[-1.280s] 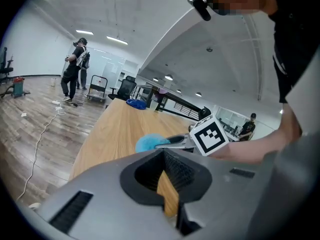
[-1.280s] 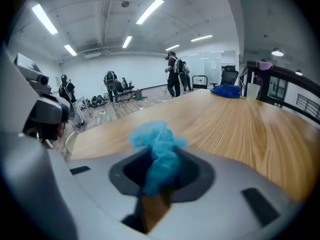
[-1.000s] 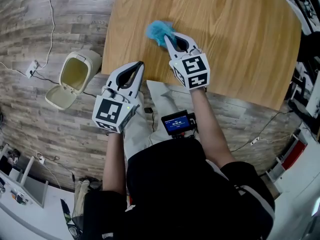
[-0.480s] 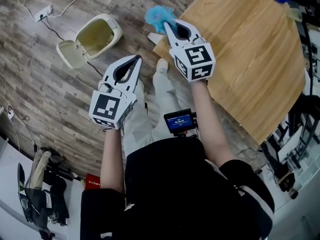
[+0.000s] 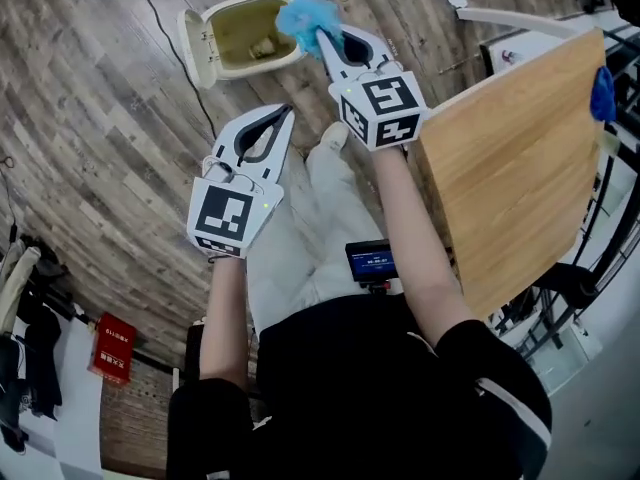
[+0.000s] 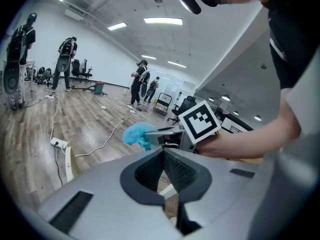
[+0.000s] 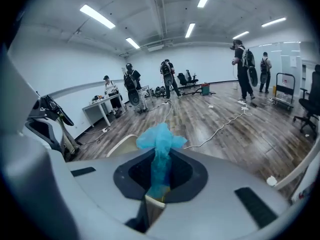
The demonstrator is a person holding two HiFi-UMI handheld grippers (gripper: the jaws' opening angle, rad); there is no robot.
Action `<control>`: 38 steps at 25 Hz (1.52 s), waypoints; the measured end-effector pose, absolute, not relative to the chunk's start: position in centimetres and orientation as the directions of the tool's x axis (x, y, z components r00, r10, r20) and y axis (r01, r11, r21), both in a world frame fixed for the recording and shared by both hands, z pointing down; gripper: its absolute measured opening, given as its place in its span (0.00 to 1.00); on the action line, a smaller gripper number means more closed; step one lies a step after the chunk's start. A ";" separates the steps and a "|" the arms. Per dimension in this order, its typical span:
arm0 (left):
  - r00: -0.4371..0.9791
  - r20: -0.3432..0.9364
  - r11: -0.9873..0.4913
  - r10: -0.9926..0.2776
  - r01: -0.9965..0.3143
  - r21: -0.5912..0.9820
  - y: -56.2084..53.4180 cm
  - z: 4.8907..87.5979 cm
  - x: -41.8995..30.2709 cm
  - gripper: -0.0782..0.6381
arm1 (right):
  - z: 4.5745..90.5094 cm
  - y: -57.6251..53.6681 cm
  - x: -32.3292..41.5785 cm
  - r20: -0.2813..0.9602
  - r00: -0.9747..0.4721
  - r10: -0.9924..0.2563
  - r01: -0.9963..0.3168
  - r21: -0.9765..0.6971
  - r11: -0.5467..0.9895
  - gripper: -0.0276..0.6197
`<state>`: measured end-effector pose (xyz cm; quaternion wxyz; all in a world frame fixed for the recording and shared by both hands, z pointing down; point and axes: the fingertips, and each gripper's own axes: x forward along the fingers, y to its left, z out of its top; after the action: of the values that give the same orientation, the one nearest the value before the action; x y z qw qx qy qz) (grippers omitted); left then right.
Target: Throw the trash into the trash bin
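Two grippers in view, both white moulded plastic, each with a cube of black-and-white square markers at the back; right gripper (image 5: 322,36) has its jaws clamped together on the trash (image 5: 305,14), a soft crumpled wad of bright blue thin material, puffed out past the tips with a narrow pinched tail running back between the dark pads; right gripper view shows the same, wad (image 7: 161,138) flaring above the pinch; left gripper (image 5: 284,114) has its ribbed dark pads closed tip to tip with nothing between them, held lower and nearer the person's legs; trash bin (image 5: 232,4) is a small cream plastic tub with rounded corners, flip lid (image 5: 192,36) hinged open to one side, yellowish inside with a pale crumpled scrap at the bottom; in head view the blue wad overlaps the bin's right rim; floor (image 5: 100,118) is grey-brown wood plank, matte; desk (image 5: 510,148) has a light wood-grain top, flat, off to the right.
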<state>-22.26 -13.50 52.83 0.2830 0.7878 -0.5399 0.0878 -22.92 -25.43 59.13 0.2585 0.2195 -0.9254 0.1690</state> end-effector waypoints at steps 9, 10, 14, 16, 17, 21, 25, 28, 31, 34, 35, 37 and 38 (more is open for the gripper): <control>0.371 0.442 -0.178 -0.817 -0.891 0.418 -14.1 65.1 -24.5 0.12 | 74.2 -24.1 -27.9 0.623 -0.760 -0.186 -0.400 -0.222 0.889 0.06; 0.373 0.450 -0.178 -0.811 -0.891 0.417 -13.9 66.2 -24.4 0.12 | 75.2 -23.8 -27.9 0.632 -0.754 -0.180 -0.399 -0.222 0.889 0.06; 0.363 0.506 -0.154 -0.782 -0.900 0.407 -13.2 68.6 -24.2 0.12 | 76.8 -22.6 -28.2 0.637 -0.758 -0.139 -0.376 -0.252 0.892 0.06; 0.362 0.521 -0.153 -0.773 -0.904 0.400 -13.2 68.7 -24.5 0.12 | 76.8 -22.4 -28.7 0.628 -0.769 -0.120 -0.358 -0.267 0.895 0.08; 0.363 0.526 -0.155 -0.769 -0.904 0.397 -13.2 68.8 -24.7 0.12 | 76.8 -22.4 -28.9 0.623 -0.773 -0.120 -0.357 -0.271 0.894 0.19; 0.375 0.542 -0.171 -0.752 -0.905 0.390 -13.2 69.0 -25.0 0.12 | 76.9 -22.9 -28.8 0.615 -0.777 -0.132 -0.370 -0.278 0.886 0.31; 0.369 0.548 -0.171 -0.751 -0.909 0.379 -13.2 68.8 -24.6 0.12 | 77.0 -22.8 -27.7 0.619 -0.774 -0.135 -0.380 -0.283 0.881 0.34; 0.368 0.557 -0.180 -0.745 -0.914 0.363 -13.0 68.8 -24.0 0.12 | 76.5 -23.0 -26.9 0.608 -0.778 -0.157 -0.396 -0.282 0.874 0.34; 0.376 0.562 -0.200 -0.737 -0.915 0.349 -12.4 68.2 -23.2 0.12 | 75.5 -22.9 -25.7 0.598 -0.781 -0.179 -0.413 -0.279 0.867 0.34; 0.369 0.559 -0.216 -0.743 -0.922 0.321 -12.1 66.6 -22.8 0.12 | 73.5 -22.5 -24.6 0.583 -0.791 -0.187 -0.411 -0.278 0.868 0.33; 0.364 0.558 -0.220 -0.746 -0.925 0.311 -11.9 65.7 -22.7 0.12 | 72.3 -22.1 -24.2 0.576 -0.796 -0.186 -0.403 -0.275 0.873 0.32; 0.357 0.555 -0.225 -0.752 -0.929 0.292 -11.4 63.6 -22.4 0.12 | 69.4 -21.0 -23.3 0.564 -0.803 -0.194 -0.389 -0.248 0.887 0.15; 0.352 0.552 -0.227 -0.756 -0.932 0.284 -11.0 62.2 -22.3 0.12 | 67.5 -20.4 -22.8 0.555 -0.807 -0.201 -0.381 -0.229 0.896 0.07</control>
<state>-22.30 -11.00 62.25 0.2921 0.7687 -0.5488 0.1505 -22.79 -20.39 67.52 0.2689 0.1555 -0.9358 0.1670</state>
